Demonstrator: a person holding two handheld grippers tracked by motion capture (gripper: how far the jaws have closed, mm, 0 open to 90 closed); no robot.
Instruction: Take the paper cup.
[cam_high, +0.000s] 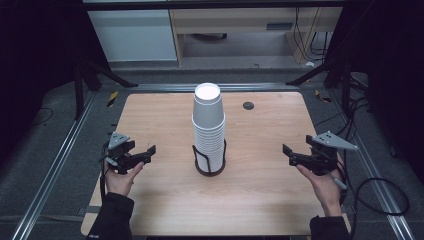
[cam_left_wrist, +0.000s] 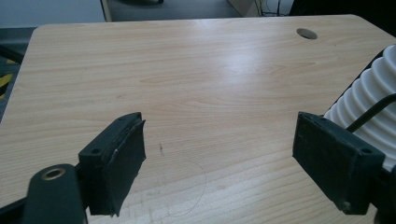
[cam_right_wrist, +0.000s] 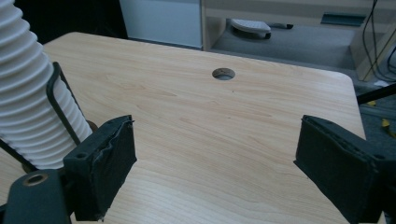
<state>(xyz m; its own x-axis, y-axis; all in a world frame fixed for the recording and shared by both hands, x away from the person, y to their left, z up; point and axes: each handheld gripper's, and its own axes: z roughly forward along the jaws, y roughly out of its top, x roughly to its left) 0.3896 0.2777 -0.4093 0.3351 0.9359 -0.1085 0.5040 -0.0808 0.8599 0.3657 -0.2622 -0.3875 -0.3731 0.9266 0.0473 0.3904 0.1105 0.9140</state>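
A light wood tabletop with rounded corners and a round cable hole near its far edge. A black wire holder stands mid-table, holding a tall upright stack of white cups.

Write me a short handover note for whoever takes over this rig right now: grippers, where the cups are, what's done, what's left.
Left gripper: open, holding nothing, left of the stack.
Right gripper: open, holding nothing, right of the stack.
Tall stack of white paper cups: upside down, upright in a black wire holder, mid-table on the light wooden table.
Done: nothing visibly; no cup lies apart from the stack.
Left: probably reach in and take cups off the stack.
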